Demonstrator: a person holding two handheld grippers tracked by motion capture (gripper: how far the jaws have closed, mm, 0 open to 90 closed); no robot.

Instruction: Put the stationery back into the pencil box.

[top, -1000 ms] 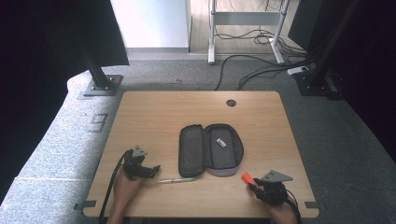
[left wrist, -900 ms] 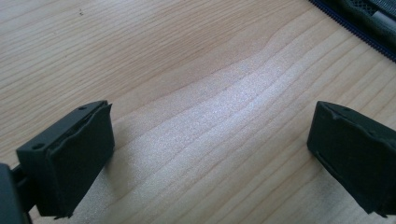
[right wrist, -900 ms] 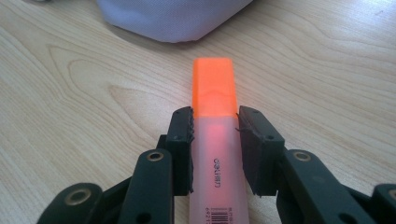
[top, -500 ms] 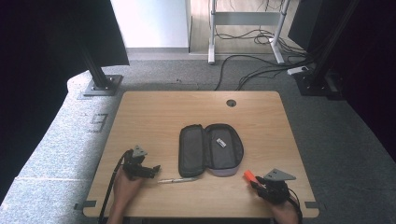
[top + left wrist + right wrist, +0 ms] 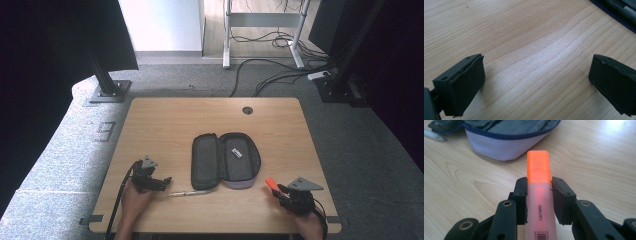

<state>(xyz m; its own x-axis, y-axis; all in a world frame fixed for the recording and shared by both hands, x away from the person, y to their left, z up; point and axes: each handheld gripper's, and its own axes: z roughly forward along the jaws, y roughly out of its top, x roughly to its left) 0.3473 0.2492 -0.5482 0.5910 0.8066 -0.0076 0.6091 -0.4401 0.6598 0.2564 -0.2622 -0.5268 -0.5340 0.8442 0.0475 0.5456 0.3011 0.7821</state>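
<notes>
My right tongs [image 5: 539, 195] are clamped on an orange translucent plastic highlighter [image 5: 539, 195], the two black jaws pressing its flat sides just below the brighter orange cap. The marker lies along the jaws with its cap pointing forward, toward the open grey fabric pencil case with the blue zip [image 5: 506, 137] that sits near it on the pale wooden worktop [image 5: 599, 157]. In the high view the right tongs [image 5: 280, 189] hover at the near right part of the worktop [image 5: 175, 120], and the highlighter [image 5: 272, 183] sticks out from them toward the case [image 5: 225, 161], close to its near right corner but apart from it. I cannot tell whether the marker touches the wood.

My left tongs [image 5: 534, 82] stand wide open with nothing between them, just bare wood grain under the gap. In the high view they [image 5: 165, 182] rest low at the near left, my hand [image 5: 134, 199] behind them. A slim silver pen [image 5: 189, 192] lies on the worktop just beyond their tips, running toward the case's near edge. The case is spread flat in two halves near the middle of the worktop, with a small white label [image 5: 237, 152] inside its right half.
</notes>
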